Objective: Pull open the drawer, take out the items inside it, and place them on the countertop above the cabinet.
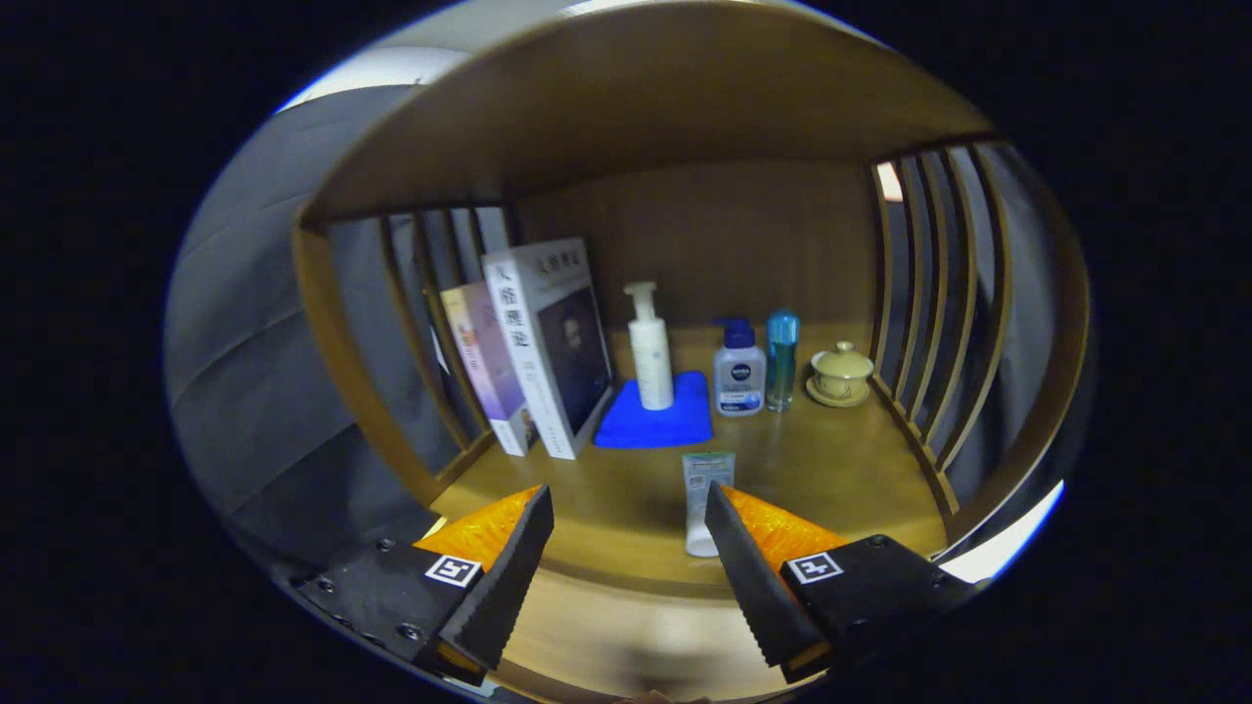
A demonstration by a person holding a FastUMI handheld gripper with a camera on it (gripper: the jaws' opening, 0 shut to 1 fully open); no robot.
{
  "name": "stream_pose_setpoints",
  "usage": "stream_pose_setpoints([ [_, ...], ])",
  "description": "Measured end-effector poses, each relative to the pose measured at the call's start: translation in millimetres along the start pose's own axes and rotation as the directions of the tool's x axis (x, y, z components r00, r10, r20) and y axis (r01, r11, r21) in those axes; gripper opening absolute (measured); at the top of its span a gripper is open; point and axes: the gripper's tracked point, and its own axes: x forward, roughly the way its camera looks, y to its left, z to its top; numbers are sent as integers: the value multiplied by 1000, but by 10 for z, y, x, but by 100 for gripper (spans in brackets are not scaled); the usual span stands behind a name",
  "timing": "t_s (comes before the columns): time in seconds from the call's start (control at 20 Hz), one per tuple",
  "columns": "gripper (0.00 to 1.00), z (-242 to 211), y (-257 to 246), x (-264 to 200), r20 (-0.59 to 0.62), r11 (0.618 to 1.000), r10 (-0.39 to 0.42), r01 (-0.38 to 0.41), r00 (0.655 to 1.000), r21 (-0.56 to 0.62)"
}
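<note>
Tongs gape empty, tube lying on countertop ahead.

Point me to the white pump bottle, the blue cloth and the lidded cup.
white pump bottle (650, 362), gripper view, on its body.
blue cloth (641, 427), gripper view, on its bare front part.
lidded cup (841, 373), gripper view, on its bowl.

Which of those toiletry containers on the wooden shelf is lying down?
The white tube with the green end, lying flat just ahead of the open gripper. The pump bottle, clear bottle and blue bottle stand upright.
</note>
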Motion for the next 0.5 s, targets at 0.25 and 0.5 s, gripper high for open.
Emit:
stream_pose_setpoints([
  [0.25, 98, -176, 248, -694, 180, 1000, -23, 24, 983, -2],
  [0.5, 98, -288, 250, -1315, 396, 984, -125, 165, 909, -68],
])
